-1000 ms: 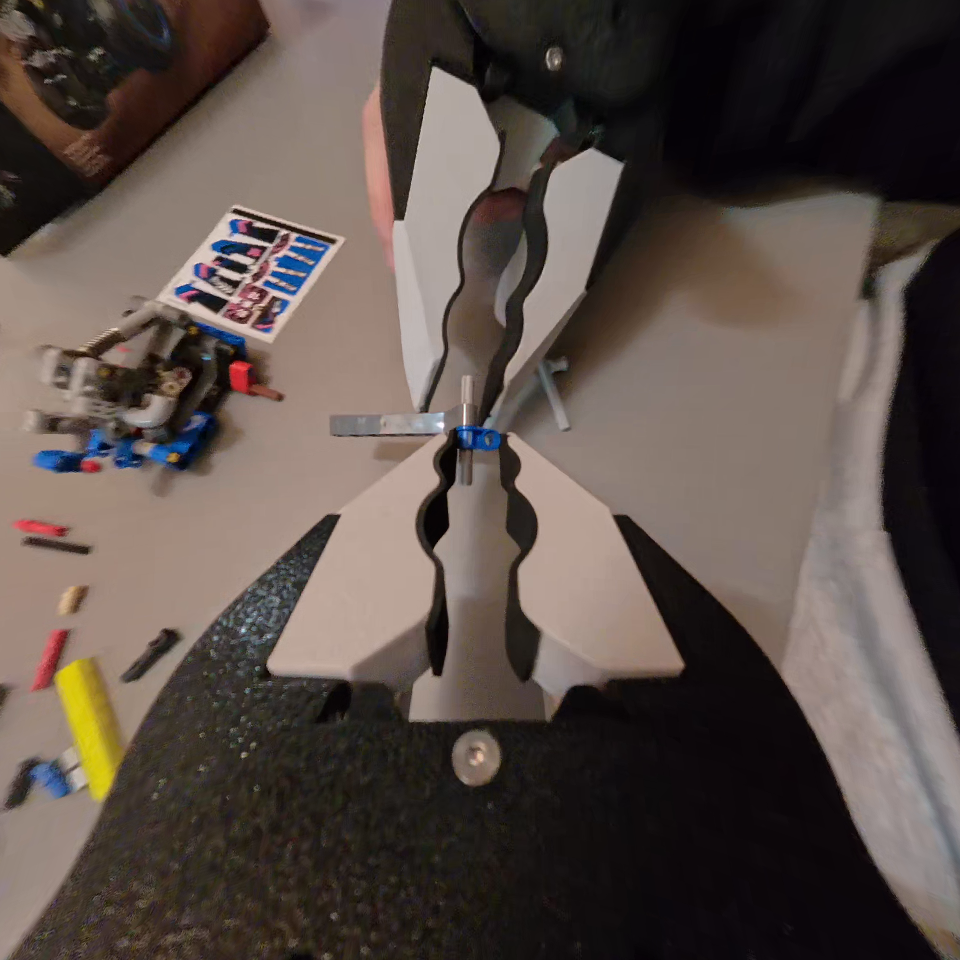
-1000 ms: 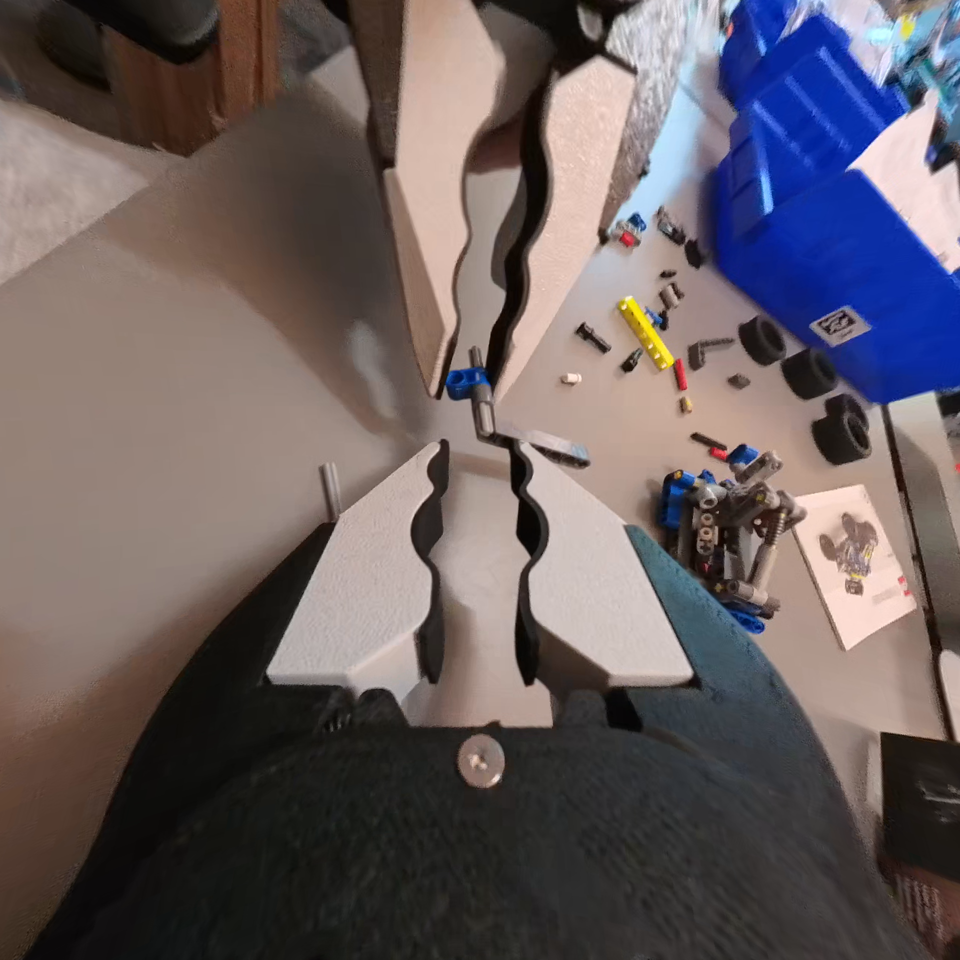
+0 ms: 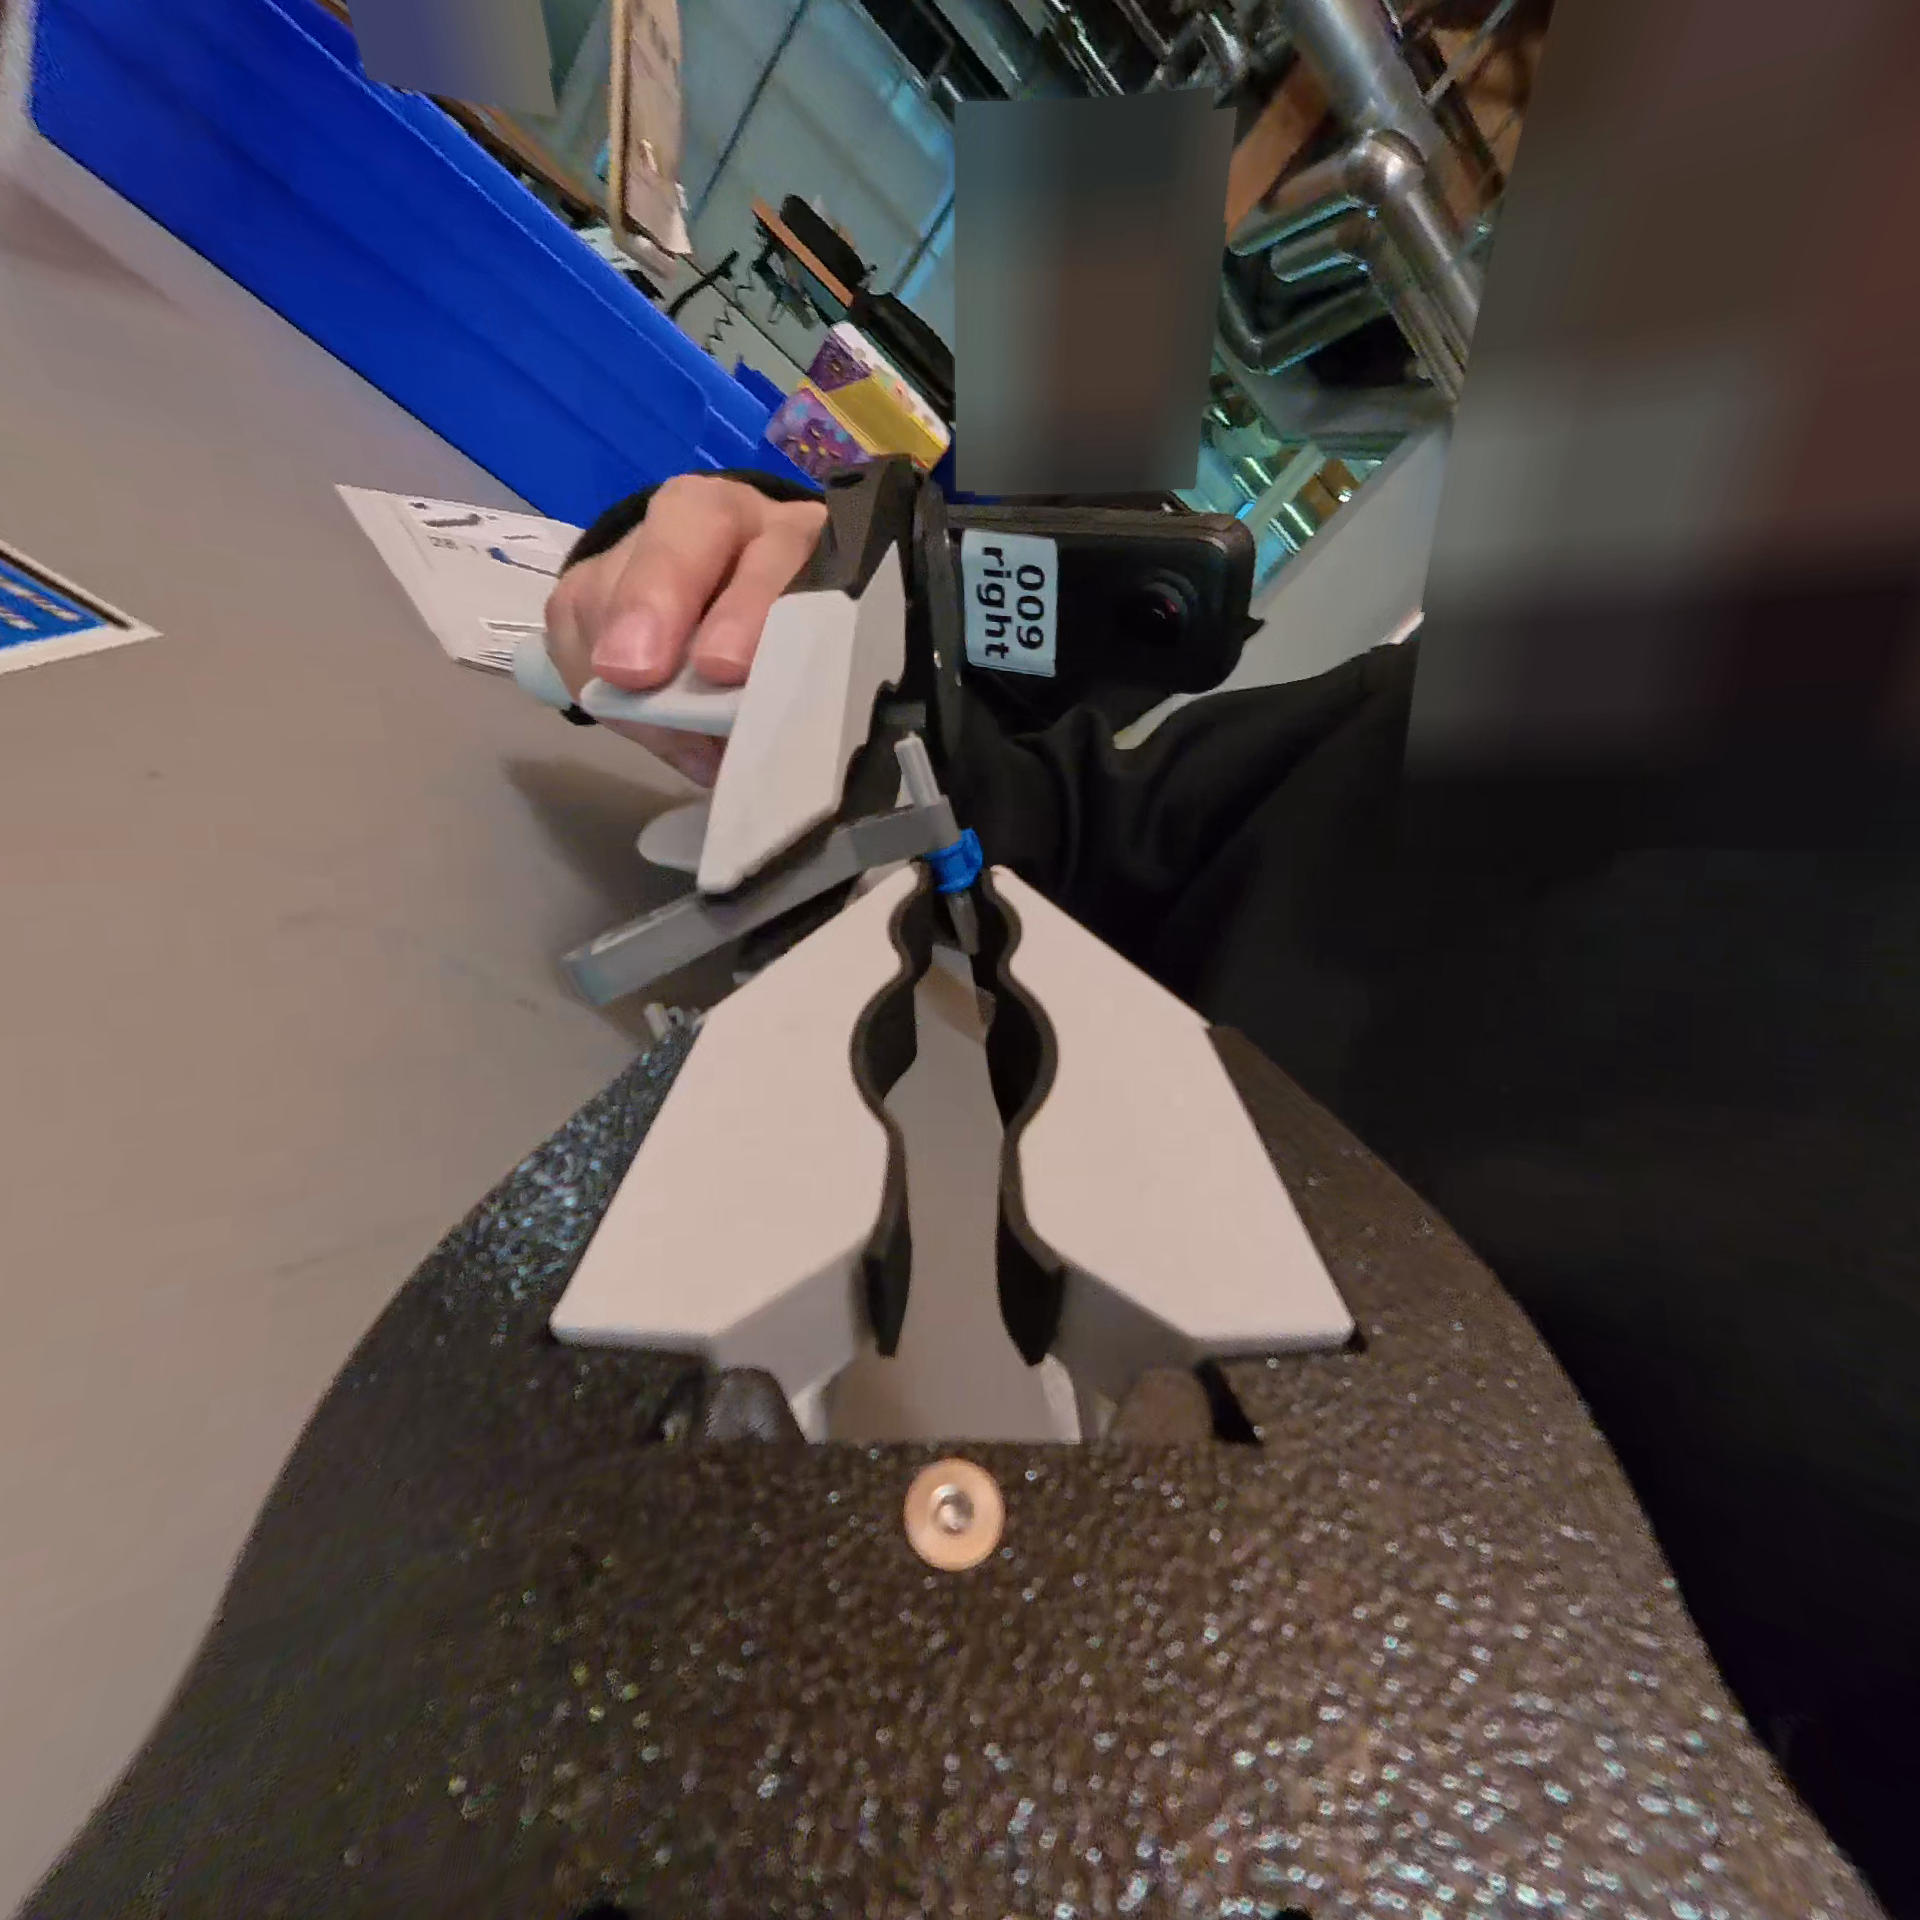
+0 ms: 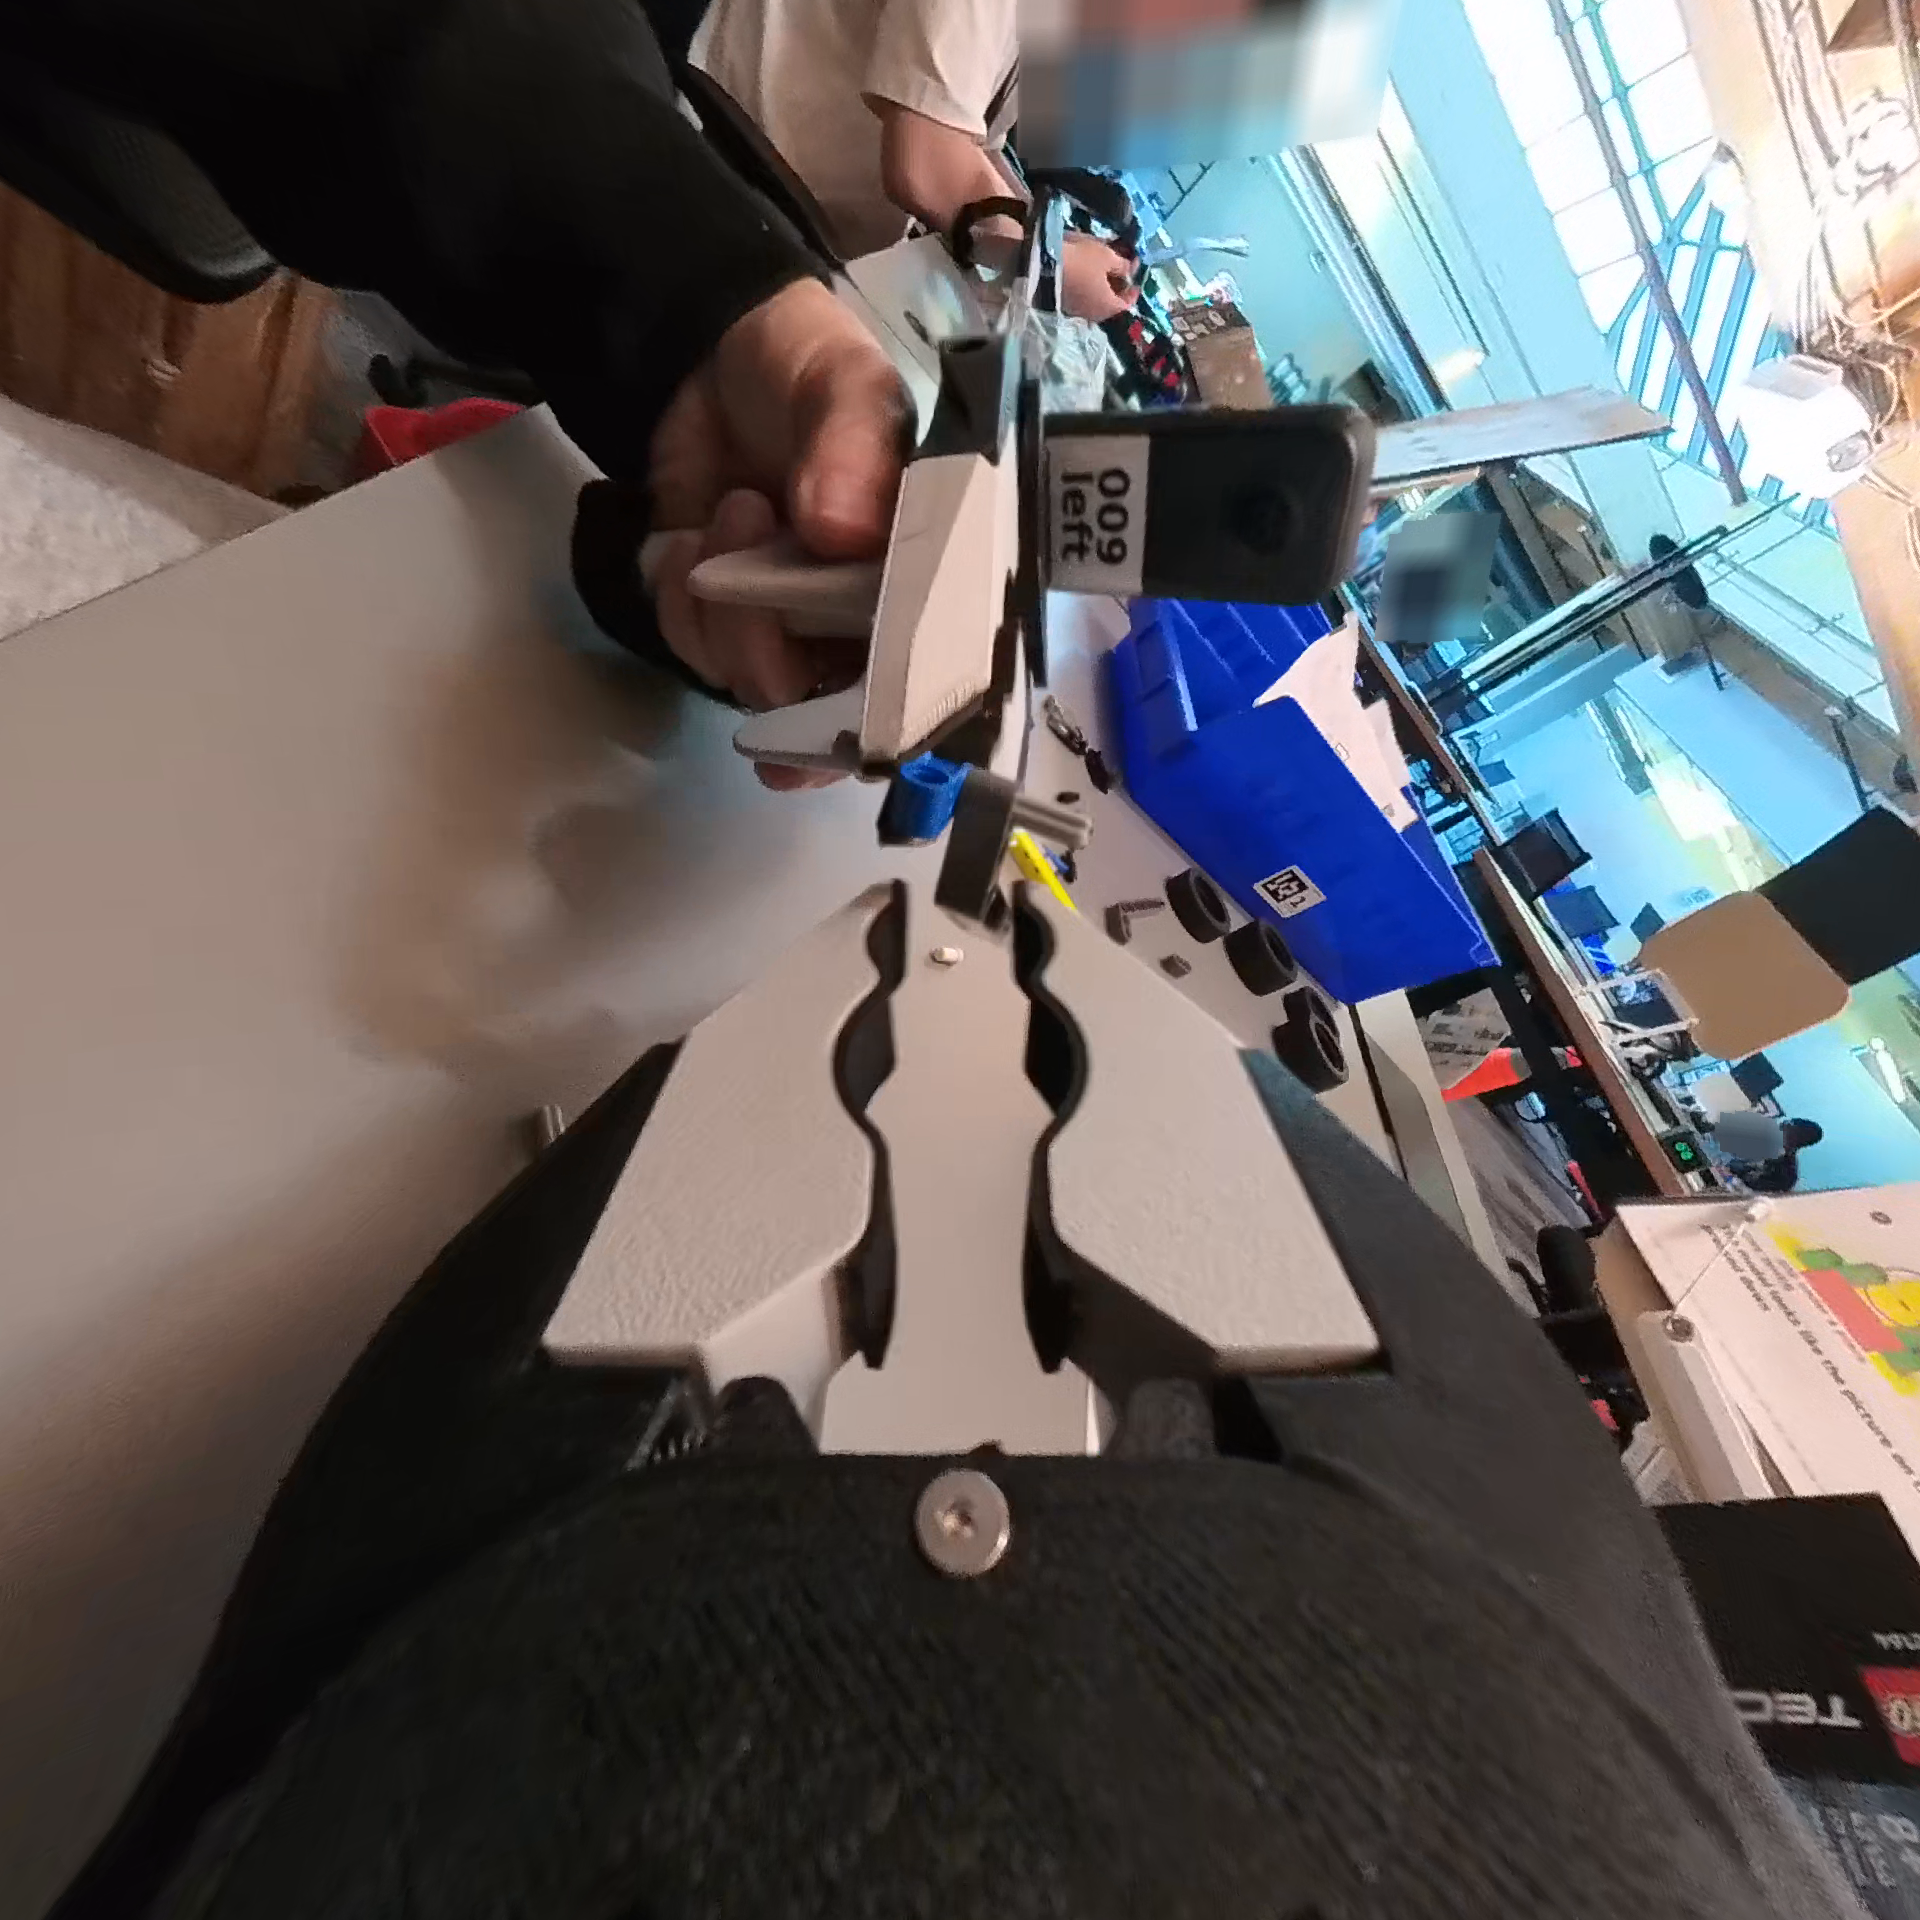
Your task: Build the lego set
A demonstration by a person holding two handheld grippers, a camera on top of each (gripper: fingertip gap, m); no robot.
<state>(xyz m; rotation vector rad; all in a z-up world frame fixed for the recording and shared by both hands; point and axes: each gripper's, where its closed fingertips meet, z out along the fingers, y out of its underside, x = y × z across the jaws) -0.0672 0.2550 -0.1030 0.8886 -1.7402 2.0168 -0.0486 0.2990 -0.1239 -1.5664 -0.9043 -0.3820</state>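
the left hand-held gripper (image 3: pixel 951 883) is clamped on a blue connector (image 3: pixel 954 864) threaded on a grey axle (image 3: pixel 928 805); the right hand-held gripper (image 4: pixel 956 914) is closed on the dark grey beam (image 4: pixel 977 847) that the axle runs through. a second ago both pointed down at the bench (image 3: pixel 260 883); now the small assembly is lifted and tipped level, so the join looks made or nearly so. the left view shows the beam's long side and an instruction sheet (image 3: pixel 468 571); only the right view shows loose tyres (image 4: pixel 1262 956), blue bins (image 4: pixel 1299 810) and a yellow piece (image 4: pixel 1039 868).
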